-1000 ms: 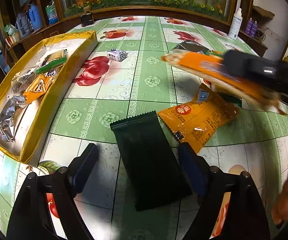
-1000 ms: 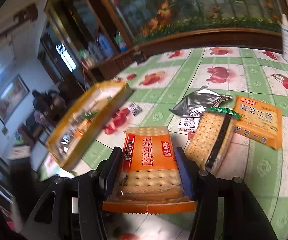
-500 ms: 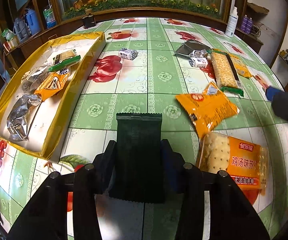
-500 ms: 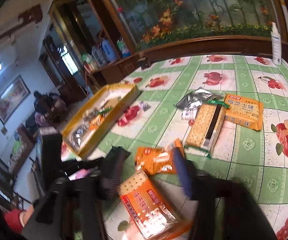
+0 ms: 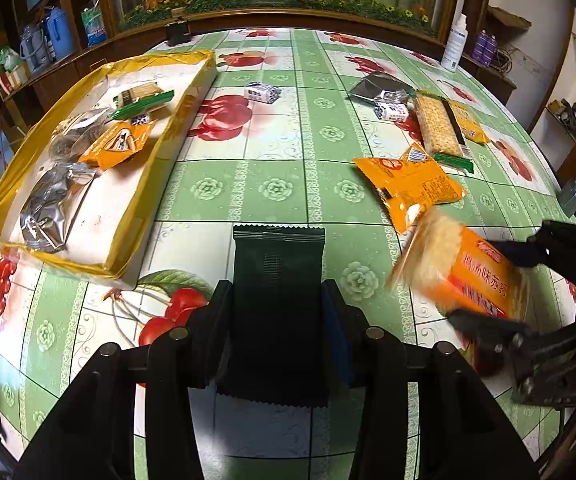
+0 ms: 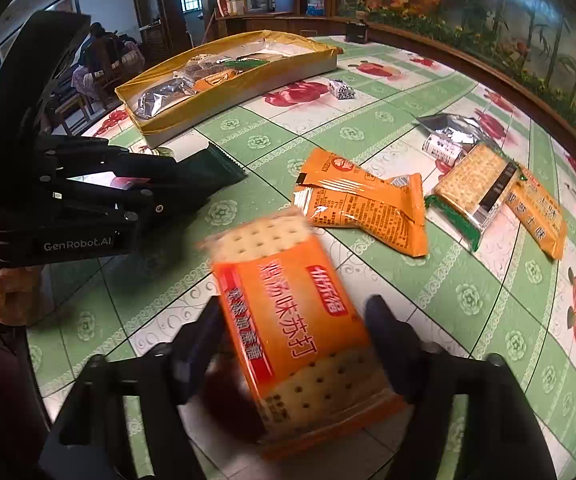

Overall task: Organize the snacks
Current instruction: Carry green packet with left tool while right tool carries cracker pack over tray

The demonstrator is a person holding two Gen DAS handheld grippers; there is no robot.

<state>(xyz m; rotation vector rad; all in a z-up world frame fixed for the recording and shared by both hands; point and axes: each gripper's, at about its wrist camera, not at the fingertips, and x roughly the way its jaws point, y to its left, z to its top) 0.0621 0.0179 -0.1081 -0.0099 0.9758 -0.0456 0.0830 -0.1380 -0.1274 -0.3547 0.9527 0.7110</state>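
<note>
The dark green packet (image 5: 278, 280) lies flat on the counter (image 5: 276, 140) with its long axis running straight out along the left tool (image 5: 276, 320), whose two fingers press its long edges, so this tool is closed on it. From there the yellow tray (image 5: 128, 216) lies up and to the left in the left wrist view, just beside the packet's far corner, its near wall facing the tool; I judge the coming move to be a lift and a short carry that way over the rim.

The orange cracker pack (image 6: 296, 328) sits between the fingers of the right tool (image 6: 296, 340), skewed to them and blurred; those jaws are closing, the left finger against the pack, the right one seemingly a little clear of it, so the hold does not look firm. The left tool is much nearer the tray than the right.

The tray already holds a silver pouch (image 5: 48, 208), a small orange packet (image 5: 118, 144), a green-ended wrapper (image 5: 144, 104) and some smaller pieces I cannot make out. Loose on the counter are an orange bag (image 5: 412, 186), a long cracker sleeve (image 5: 438, 130), a grey pouch (image 5: 376, 86) and a small black-and-white sweet (image 5: 262, 93).
</note>
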